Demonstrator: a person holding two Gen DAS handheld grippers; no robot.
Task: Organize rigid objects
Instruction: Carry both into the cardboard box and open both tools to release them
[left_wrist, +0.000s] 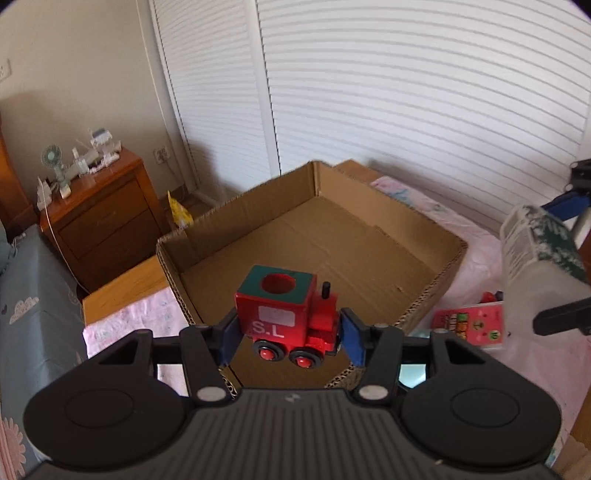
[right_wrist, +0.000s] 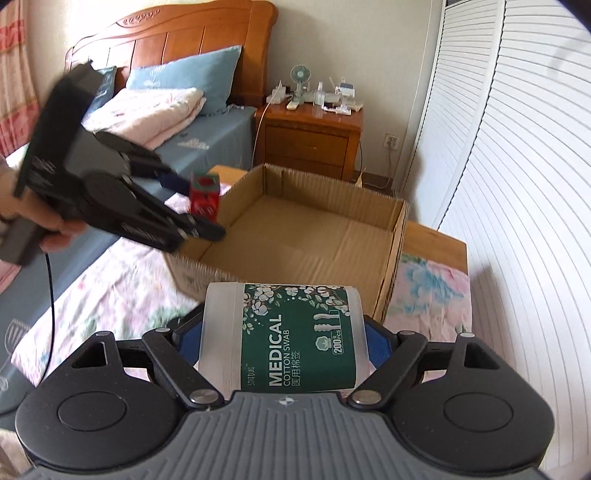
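The left tongs (left_wrist: 290, 332) pinch a small red toy train (left_wrist: 291, 319) across its 2 ends, holding it in the air above the near edge of the open cardboard box (left_wrist: 436, 280). It looks like painted wood: stiff, light, and unlikely to crush, though the glossy paint could be slippery, and the flat front and back faces the blue pads (left_wrist: 352, 338) press on seem the best place to hold it. The wheels below would likely roll if it were set down on a slope. It has a green roof with a round hole, white "S.L" lettering on its side, a short black chimney and black wheels with red hubs. The right tongs (right_wrist: 282, 343) grip a clear plastic tub of cotton swabs (right_wrist: 284, 339) by its 2 sides, just short of the box's near wall. The tub appears rigid but thin-walled and light, so a moderate squeeze on its flat sides should do; its green label reads "MEDICAL COTTON SWAB" and "200 PCS". The box itself shows a bare floor and rests on a floral cloth (right_wrist: 110, 288).
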